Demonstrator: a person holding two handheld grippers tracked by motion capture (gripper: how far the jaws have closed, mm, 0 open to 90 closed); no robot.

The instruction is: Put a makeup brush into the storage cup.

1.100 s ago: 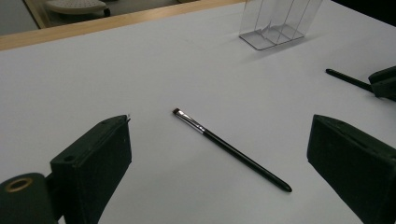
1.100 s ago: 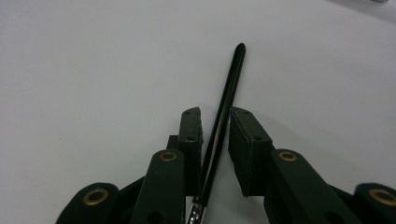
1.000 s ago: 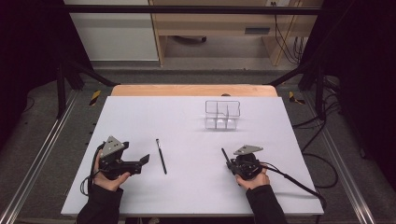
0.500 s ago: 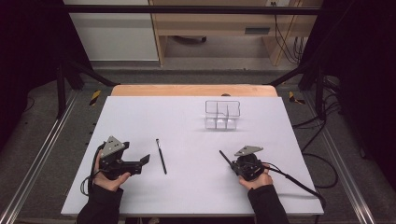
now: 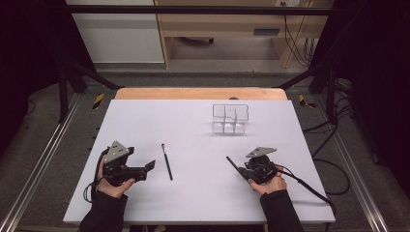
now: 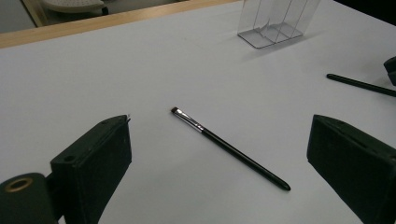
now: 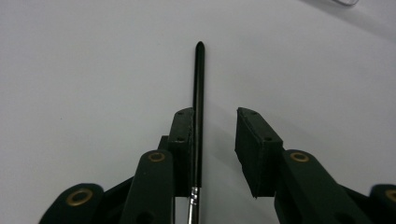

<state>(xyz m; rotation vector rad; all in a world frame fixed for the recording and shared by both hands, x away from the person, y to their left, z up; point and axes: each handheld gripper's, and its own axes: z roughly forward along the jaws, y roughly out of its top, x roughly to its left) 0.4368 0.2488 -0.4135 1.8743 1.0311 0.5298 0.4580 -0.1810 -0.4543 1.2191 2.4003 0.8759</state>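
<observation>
Right gripper (image 5: 238, 167), held in the person's right hand (image 5: 271, 182) at the near right of the white table top (image 5: 193, 121), has just been opening: its jaws stand a little apart, with a slim black-handled make-up brush (image 7: 198, 107) lying between them. In the right gripper view the brush handle runs alongside the inner face of one pad while the other pad stands clear of it, so nothing is pinched; the silver ferrule shows low between the jaws and the pointed handle end reaches out past them over the table. From the high view the same brush (image 5: 232, 163) pokes out of the gripper toward the far left. Left gripper (image 5: 145, 168), in the left hand (image 5: 113, 186) at the near left, has its jaws spread wide and empty. Just to its right a second thin black brush with a silver ferrule (image 5: 167, 162) lies flat on the table; in the left gripper view this brush (image 6: 229, 148) rests beyond and between the two jaws, bristle tip pointing to the far left of that view, touching neither. Farther off, right of centre, stands a clear plastic organiser with upright dividers (image 5: 230, 119), well apart from both grippers. A strip of bare wood (image 5: 198, 93) edges the far side of the table.
</observation>
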